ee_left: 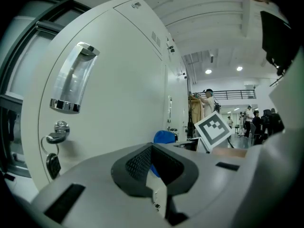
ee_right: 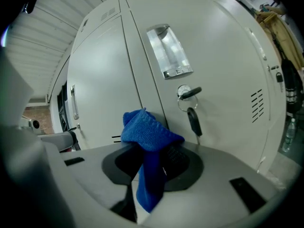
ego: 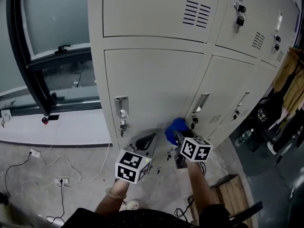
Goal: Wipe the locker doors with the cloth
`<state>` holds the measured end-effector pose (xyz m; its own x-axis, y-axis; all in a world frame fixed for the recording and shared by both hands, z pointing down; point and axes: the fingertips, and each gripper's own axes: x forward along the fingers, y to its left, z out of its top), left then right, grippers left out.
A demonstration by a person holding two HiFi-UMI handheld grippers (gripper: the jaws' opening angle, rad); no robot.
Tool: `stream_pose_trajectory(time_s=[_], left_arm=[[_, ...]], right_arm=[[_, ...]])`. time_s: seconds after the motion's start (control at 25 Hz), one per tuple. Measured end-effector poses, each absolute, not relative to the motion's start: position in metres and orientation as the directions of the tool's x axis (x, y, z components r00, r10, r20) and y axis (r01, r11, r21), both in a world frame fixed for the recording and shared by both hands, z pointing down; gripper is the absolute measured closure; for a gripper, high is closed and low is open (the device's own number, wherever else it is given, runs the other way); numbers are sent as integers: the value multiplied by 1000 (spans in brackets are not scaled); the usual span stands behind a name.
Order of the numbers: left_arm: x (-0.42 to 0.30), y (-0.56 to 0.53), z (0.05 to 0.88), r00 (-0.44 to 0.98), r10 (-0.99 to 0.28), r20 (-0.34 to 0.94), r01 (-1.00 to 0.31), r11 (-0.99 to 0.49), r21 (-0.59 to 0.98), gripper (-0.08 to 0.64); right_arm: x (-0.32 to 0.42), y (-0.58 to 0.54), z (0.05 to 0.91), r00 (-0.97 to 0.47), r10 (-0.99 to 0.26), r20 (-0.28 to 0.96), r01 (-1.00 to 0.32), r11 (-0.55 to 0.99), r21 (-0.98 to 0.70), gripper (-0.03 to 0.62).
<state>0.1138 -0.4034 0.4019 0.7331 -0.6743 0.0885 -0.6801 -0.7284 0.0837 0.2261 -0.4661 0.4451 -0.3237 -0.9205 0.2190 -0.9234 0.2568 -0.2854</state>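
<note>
Blue cloth (ee_right: pixel 148 133) held ready at the lockers
Right gripper (ee_right: pixel 154 152) fingers pinch the cloth, lower centre of the head view, near a locker door (ee_right: pixel 223 70). Left gripper (ee_left: pixel 152 151) fingers are closed on nothing. Risk: loose folds could snag the hanging key (ee_right: pixel 194 120) — tugging the cloth free.

The head view looks steeply down from above at the lockers (ego: pixel 156 80). Both gripper views sit low and close to the lockers, facing up along them. The left one also catches the cloth (ee_left: pixel 164 137) that the right one shows near.
</note>
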Motion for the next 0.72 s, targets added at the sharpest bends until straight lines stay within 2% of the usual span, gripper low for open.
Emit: stream_pose_trajectory(time_s=[0.4,0.6,0.72], left_arm=[[110,-394,400,729,-680,75,-684,-723,94,554],[103,-391,380,714,-699,29,-699,-711,75,554],[100,-395,347,701,-712,-42,-711,-702,32,554]], right_arm=[[225,-457,437,-269,-943,193,-932,204,-300,485],[207,-439,393,-299,-951,79,-919,264,-292,485],[190,-422,346,-343,-938,-51,-889,341,-305,485]])
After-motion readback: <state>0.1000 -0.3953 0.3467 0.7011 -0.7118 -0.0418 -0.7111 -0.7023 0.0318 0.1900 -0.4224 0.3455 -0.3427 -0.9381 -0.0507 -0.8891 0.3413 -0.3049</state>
